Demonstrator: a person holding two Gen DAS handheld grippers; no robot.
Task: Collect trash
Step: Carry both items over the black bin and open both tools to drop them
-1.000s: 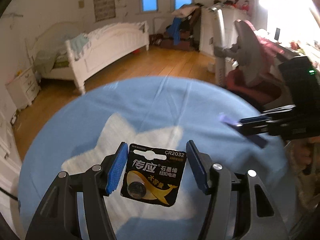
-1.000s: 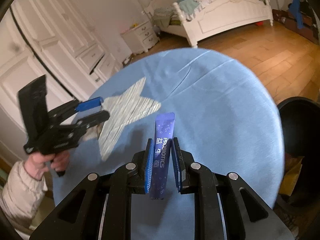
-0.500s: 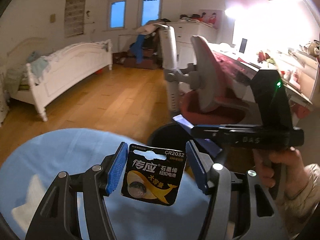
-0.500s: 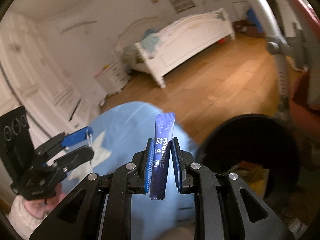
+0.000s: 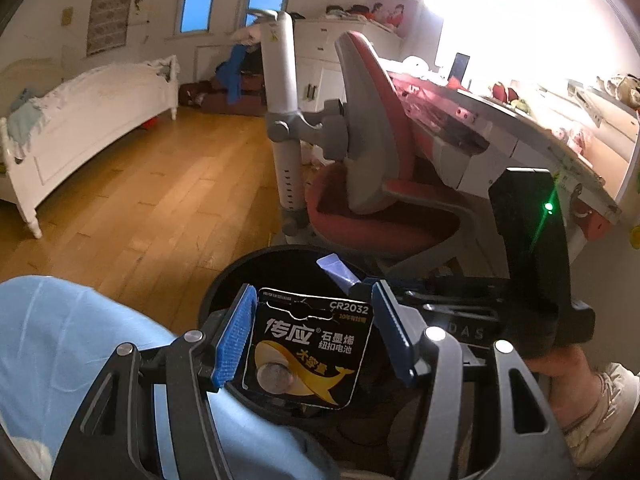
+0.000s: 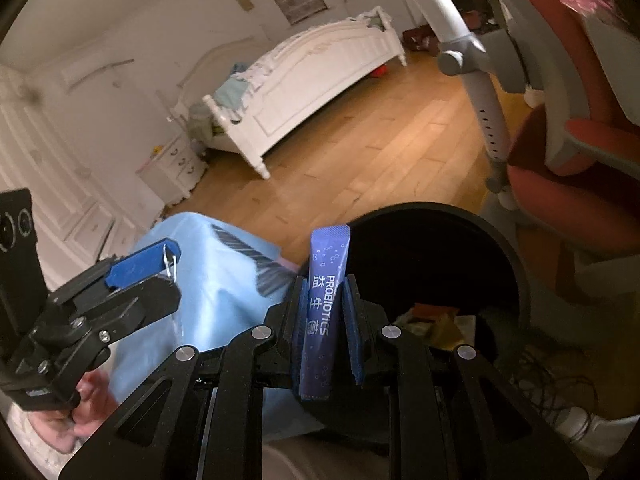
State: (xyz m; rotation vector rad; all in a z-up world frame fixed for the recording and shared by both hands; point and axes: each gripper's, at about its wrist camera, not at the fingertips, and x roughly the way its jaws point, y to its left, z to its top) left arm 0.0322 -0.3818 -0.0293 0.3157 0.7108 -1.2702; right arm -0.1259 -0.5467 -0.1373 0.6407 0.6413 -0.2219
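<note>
You stand in a bedroom with a wood plank floor (image 5: pixel 160 200), a white-framed bed (image 5: pixel 100 108) against the far wall and a red-and-grey desk chair (image 5: pixel 372 168) at a lit desk. The round surface under a light blue cloth (image 5: pixel 60 360) sits at the lower left of both views, touching a round black waste bin (image 6: pixel 500 248).

Your left gripper (image 5: pixel 314 336) pinches one black cardboard coin-cell battery card (image 5: pixel 306 348) marked CR2032, with a gold whale and one silver cell, over the bin's near rim. Your right gripper (image 6: pixel 324 320) is pressed onto one slim purple probiotics sachet (image 6: pixel 324 304), held upright at the bin's edge. Paper scraps lie inside the bin.
</note>
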